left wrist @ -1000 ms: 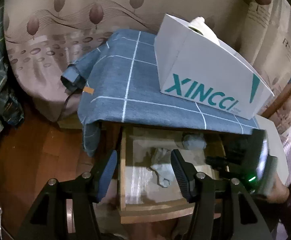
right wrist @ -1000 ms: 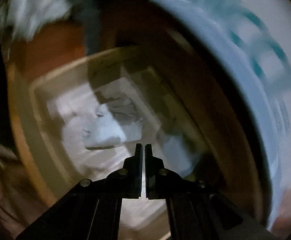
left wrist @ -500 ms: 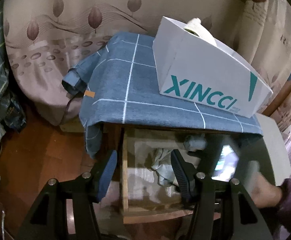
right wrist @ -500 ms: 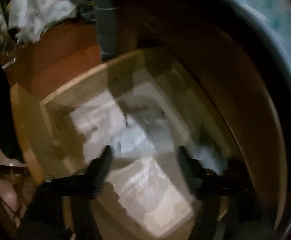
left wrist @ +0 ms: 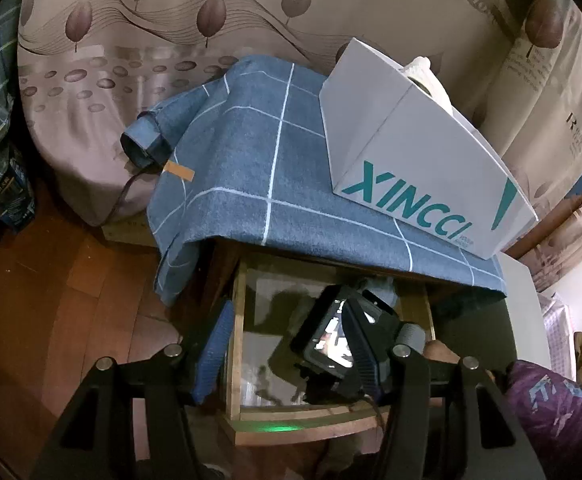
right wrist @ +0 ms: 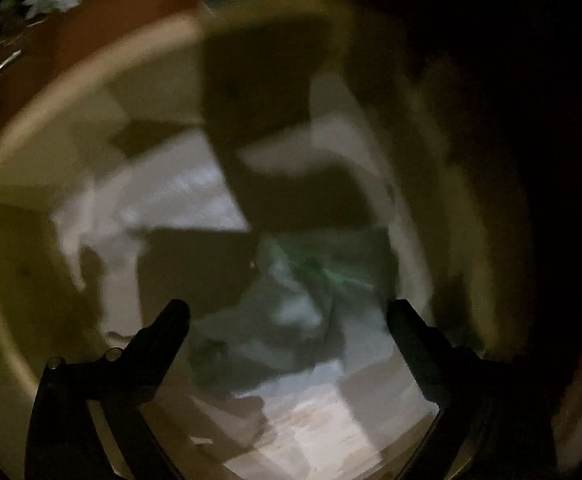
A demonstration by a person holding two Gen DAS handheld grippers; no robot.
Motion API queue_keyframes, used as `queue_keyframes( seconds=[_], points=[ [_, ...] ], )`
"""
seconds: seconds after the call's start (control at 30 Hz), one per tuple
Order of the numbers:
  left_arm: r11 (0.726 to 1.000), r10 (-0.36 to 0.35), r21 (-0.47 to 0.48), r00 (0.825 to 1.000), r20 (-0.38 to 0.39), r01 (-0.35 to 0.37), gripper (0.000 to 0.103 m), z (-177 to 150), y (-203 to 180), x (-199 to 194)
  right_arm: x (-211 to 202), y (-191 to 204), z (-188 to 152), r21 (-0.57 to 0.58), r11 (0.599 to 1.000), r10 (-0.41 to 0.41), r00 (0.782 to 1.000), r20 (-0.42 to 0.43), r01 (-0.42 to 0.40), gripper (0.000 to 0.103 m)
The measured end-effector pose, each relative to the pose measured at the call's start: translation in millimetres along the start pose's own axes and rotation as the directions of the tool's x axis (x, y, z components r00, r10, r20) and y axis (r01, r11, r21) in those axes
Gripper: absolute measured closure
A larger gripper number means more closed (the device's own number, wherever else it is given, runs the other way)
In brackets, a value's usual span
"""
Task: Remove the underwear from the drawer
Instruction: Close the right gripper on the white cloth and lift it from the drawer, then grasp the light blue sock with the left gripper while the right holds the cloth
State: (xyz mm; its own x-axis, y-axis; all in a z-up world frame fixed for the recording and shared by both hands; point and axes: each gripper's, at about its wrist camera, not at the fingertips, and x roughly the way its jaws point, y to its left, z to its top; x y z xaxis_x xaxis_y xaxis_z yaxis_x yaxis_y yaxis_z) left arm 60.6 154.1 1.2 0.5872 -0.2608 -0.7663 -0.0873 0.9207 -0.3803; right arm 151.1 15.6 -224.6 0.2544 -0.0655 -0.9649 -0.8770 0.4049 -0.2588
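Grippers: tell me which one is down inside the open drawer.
The right gripper, jaws opening over the crumpled underwear. The left gripper hangs outside, above the drawer.

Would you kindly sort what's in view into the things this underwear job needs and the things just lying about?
Belongs to the job:
- open drawer
- crumpled underwear lying in it
- right tool, jaws opening above the underwear, nothing gripped
- left tool, held open, empty

Just lying about:
- white XINCCI box
- blue checked cloth
- leaf-patterned bedding
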Motion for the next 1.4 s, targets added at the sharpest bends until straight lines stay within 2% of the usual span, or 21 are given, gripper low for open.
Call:
queue_keyframes(
  seconds=[0.03, 0.07, 0.13, 0.23, 0.27, 0.3, 0.43, 0.53, 0.63, 0.73, 0.77, 0.8, 0.83, 0.87, 0.9, 0.93, 1.0, 1.07, 1.13, 1.23, 1.4],
  points=[
    [1.000, -0.001, 0.000, 1.000, 0.004, 0.001, 0.046, 0, 0, -1, -5, -3, -4, 0.004, 1.000, 0.004, 1.000, 0.013, -0.004, 0.037],
    [1.000, 0.000, -0.003, 1.000, 0.009, 0.000, 0.046, 0, 0, 0, -9, -10, -8, 0.037, 0.999, 0.018, 1.000, 0.008, -0.018, 0.050],
    [1.000, 0.003, -0.008, 1.000, 0.015, -0.003, 0.046, 1, 0, 0, -16, -12, -17, 0.033, 0.999, 0.033, 0.999, 0.014, -0.033, 0.057],
    [1.000, 0.010, 0.005, 1.000, 0.020, -0.010, 0.046, 0, -3, 0, -32, -4, -36, -0.012, 1.000, 0.000, 0.999, 0.046, 0.001, 0.060],
    [1.000, 0.022, 0.019, 0.999, 0.030, -0.022, 0.046, -1, -5, -2, -39, -2, -42, -0.033, 0.998, -0.044, 0.997, 0.068, 0.046, 0.060],
    [0.999, 0.029, 0.034, 0.999, 0.039, -0.031, 0.046, -2, -8, -3, -54, -8, -51, -0.001, 0.998, -0.061, 0.994, 0.095, 0.061, 0.061],
    [0.993, 0.046, 0.105, 0.998, 0.042, -0.050, 0.046, -6, -21, -2, -106, -35, -84, 0.132, 0.990, -0.066, 0.979, 0.195, 0.040, 0.061],
    [0.985, 0.055, 0.161, 0.998, 0.018, -0.057, 0.046, -9, -31, 4, -148, -46, -125, 0.288, 0.955, -0.019, 0.957, 0.290, -0.068, 0.061],
    [0.975, 0.048, 0.219, 0.998, -0.051, -0.036, 0.046, -16, -45, 19, -182, -70, -174, 0.490, 0.833, 0.034, 0.908, 0.417, -0.256, 0.061],
    [0.973, 0.017, 0.230, 0.983, -0.180, 0.026, 0.046, -26, -62, 46, -207, -90, -233, 0.612, 0.657, 0.001, 0.813, 0.583, -0.440, 0.060],
    [0.976, 0.000, 0.212, 0.977, -0.213, 0.046, 0.046, -30, -67, 55, -211, -97, -255, 0.629, 0.593, -0.027, 0.769, 0.639, -0.503, 0.060],
    [0.982, -0.031, 0.175, 0.970, -0.240, 0.075, 0.046, -37, -72, 65, -215, -102, -271, 0.649, 0.550, -0.064, 0.748, 0.660, -0.526, 0.060],
    [0.987, -0.064, 0.128, 0.967, -0.246, 0.098, 0.046, -43, -78, 75, -217, -105, -279, 0.656, 0.530, -0.089, 0.734, 0.673, -0.537, 0.060],
    [0.989, -0.099, 0.079, 0.966, -0.239, 0.121, 0.046, -47, -81, 81, -220, -108, -289, 0.644, 0.514, -0.105, 0.703, 0.703, -0.567, 0.060],
    [0.987, -0.157, -0.007, 0.962, -0.223, 0.159, 0.046, -52, -83, 90, -217, -106, -285, 0.637, 0.507, -0.106, 0.691, 0.715, -0.580, 0.060],
    [0.974, -0.217, -0.106, 0.953, -0.211, 0.198, 0.046, -57, -84, 99, -218, -104, -288, 0.637, 0.504, -0.109, 0.688, 0.717, -0.584, 0.060],
    [0.946, -0.266, -0.242, 0.943, -0.202, 0.215, 0.046, -64, -88, 120, -230, -105, -294, 0.627, 0.517, -0.114, 0.678, 0.726, -0.584, 0.060],
    [0.936, -0.226, -0.313, 0.958, -0.174, 0.164, 0.046, -71, -95, 141, -224, -95, -283, 0.610, 0.535, -0.120, 0.662, 0.740, -0.585, 0.060],
    [0.943, -0.161, -0.318, 0.971, -0.175, 0.099, 0.046, -70, -104, 159, -223, -99, -287, 0.597, 0.526, -0.119, 0.643, 0.757, -0.606, 0.059],
    [0.930, -0.128, -0.365, 0.969, -0.209, 0.044, 0.046, -67, -113, 194, -224, -106, -306, 0.575, 0.493, -0.146, 0.590, 0.794, -0.653, 0.059],
    [0.898, -0.035, -0.437, 0.980, -0.197, -0.056, 0.046, -67, -115, 225, -227, -115, -334, 0.540, 0.449, -0.188, 0.516, 0.836, -0.712, 0.059]
  ],
)
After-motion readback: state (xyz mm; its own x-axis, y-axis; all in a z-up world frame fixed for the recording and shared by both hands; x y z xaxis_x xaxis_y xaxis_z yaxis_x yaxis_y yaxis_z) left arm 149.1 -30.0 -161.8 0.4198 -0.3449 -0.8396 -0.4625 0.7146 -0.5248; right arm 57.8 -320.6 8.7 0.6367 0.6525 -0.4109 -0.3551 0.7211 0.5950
